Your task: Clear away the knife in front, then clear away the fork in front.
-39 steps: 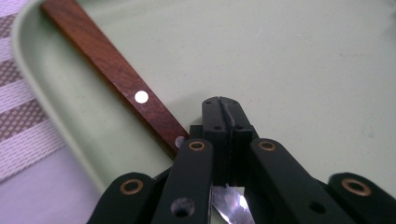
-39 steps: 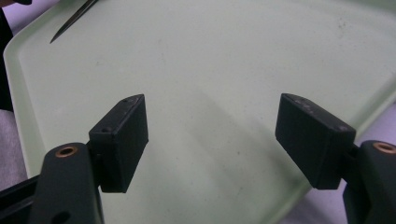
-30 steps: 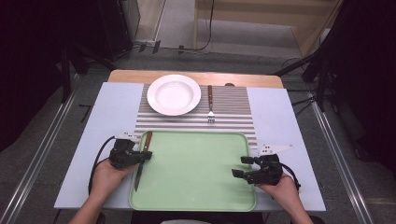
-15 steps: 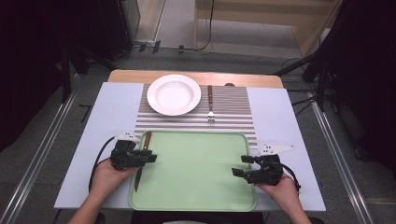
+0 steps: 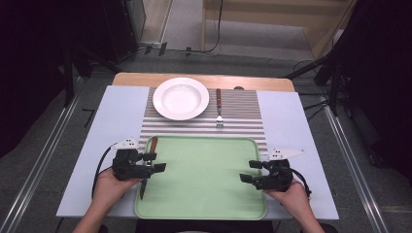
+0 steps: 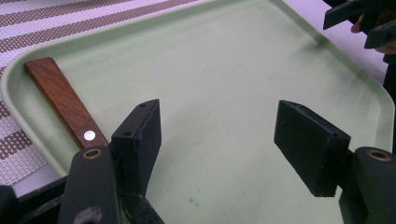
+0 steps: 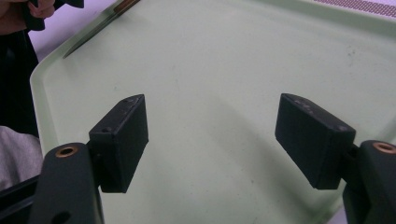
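The left gripper [image 5: 156, 162] has just been opened wide; nothing is held, the knife [image 6: 65, 102] is lying beside it on the tray [image 5: 204, 213]. The right gripper [image 5: 250, 172] is also opened wide and empty.

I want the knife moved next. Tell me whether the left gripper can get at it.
Probably yes. The knife lies on the tray's left edge, right beside the left gripper, whose jaws have just been opening, nothing between them, nothing blocking.
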Action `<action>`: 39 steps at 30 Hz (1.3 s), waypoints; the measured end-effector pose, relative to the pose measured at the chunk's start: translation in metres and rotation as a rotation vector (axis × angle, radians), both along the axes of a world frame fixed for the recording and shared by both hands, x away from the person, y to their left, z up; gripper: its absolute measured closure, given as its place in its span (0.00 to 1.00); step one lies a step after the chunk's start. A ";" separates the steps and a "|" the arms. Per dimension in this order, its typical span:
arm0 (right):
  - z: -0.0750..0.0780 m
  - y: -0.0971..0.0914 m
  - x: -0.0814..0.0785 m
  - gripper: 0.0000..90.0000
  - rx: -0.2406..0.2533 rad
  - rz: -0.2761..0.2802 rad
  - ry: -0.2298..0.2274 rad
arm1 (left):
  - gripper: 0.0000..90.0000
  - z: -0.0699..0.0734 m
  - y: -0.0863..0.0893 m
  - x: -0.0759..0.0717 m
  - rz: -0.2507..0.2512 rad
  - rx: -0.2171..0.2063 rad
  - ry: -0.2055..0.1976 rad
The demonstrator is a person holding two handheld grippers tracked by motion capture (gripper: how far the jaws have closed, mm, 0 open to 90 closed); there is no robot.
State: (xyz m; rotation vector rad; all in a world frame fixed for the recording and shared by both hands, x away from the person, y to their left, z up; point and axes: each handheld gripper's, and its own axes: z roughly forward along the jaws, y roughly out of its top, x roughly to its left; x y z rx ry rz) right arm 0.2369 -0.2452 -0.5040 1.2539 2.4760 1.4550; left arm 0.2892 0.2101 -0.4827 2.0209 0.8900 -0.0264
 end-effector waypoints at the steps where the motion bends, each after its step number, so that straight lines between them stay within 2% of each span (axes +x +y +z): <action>1: 0.000 0.000 0.000 0.27 0.001 0.000 -0.001 | 0.35 0.000 0.000 0.000 0.001 -0.003 0.001; 8: 0.000 0.000 0.002 0.27 -0.007 -0.013 -0.008 | 0.35 0.001 0.000 -0.001 0.004 0.002 0.003; 14: 0.005 0.002 0.014 0.28 -0.008 -0.034 -0.014 | 0.35 0.000 -0.001 -0.001 0.010 -0.007 0.009; 20: 0.011 0.007 0.029 0.28 -0.014 -0.043 -0.032 | 0.35 0.000 -0.002 -0.004 0.011 0.021 -0.019; 22: 0.012 0.007 0.032 0.28 -0.009 -0.046 -0.037 | 0.31 0.001 -0.003 -0.005 0.015 0.015 -0.025; 25: 0.014 0.009 0.038 0.28 -0.003 -0.047 -0.037 | 0.31 0.002 -0.003 -0.006 0.026 0.005 -0.033; 29: 0.016 0.011 0.044 0.28 -0.004 -0.043 -0.050 | 0.31 0.002 -0.002 -0.007 0.014 -0.021 -0.064; 32: 0.015 0.013 0.050 0.28 -0.011 -0.038 -0.038 | 0.31 0.000 -0.003 -0.008 0.023 -0.033 -0.121; 34: 0.015 0.014 0.054 0.28 -0.025 -0.030 -0.033 | 0.31 0.000 -0.003 -0.008 0.023 -0.059 -0.116; 36: 0.016 0.015 0.057 0.28 -0.031 -0.038 -0.025 | 0.31 0.001 -0.002 -0.007 0.019 -0.051 -0.100; 39: 0.017 0.021 0.063 0.28 -0.033 -0.048 -0.019 | 0.31 0.002 -0.002 -0.007 0.002 -0.041 -0.105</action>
